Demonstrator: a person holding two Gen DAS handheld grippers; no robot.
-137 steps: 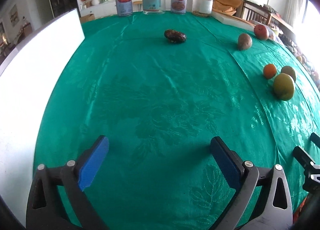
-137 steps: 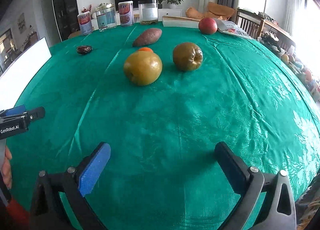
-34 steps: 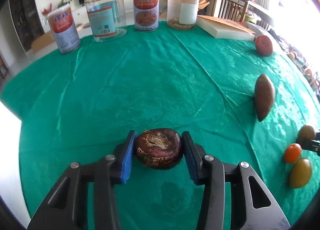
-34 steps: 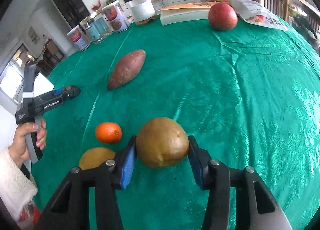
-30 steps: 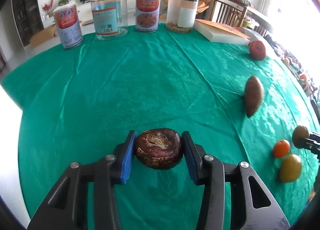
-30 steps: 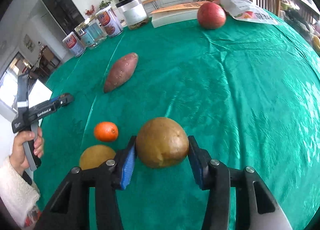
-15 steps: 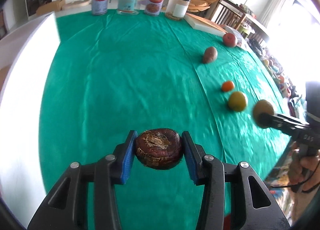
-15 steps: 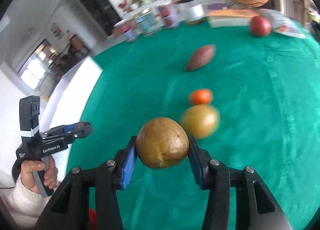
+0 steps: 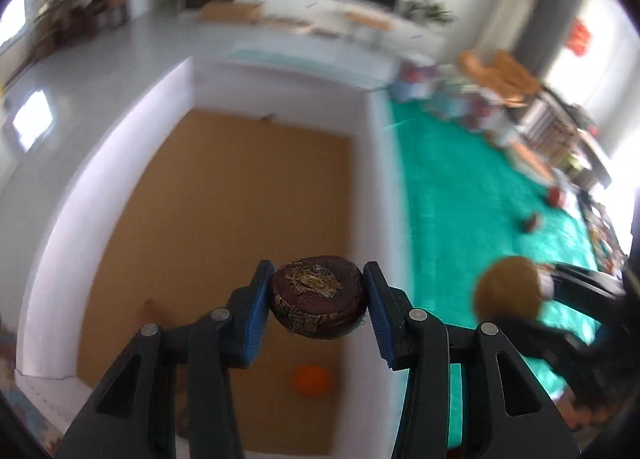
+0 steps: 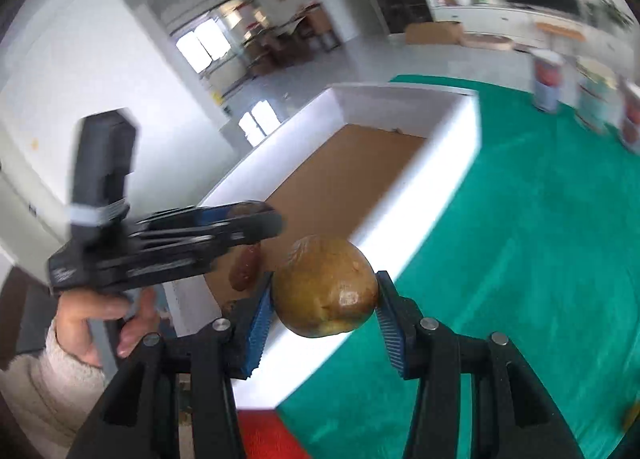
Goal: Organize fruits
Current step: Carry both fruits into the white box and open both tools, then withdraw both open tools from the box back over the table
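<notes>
Bright daylight, window glare, motion-blurred fisheye surroundings.

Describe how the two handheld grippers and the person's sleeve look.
Both grippers, left gripper and right gripper, have black plastic frames with triangular cutouts, silver rivets and ribbed blue pads on the fingers. The left one has a tall black block above its handle. The sleeve is fuzzy cream knit.

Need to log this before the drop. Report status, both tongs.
Left tongs shut on dark fruit, over box. Right tongs shut on brown pear, at box rim. Orange already inside; nothing in the way.
</notes>
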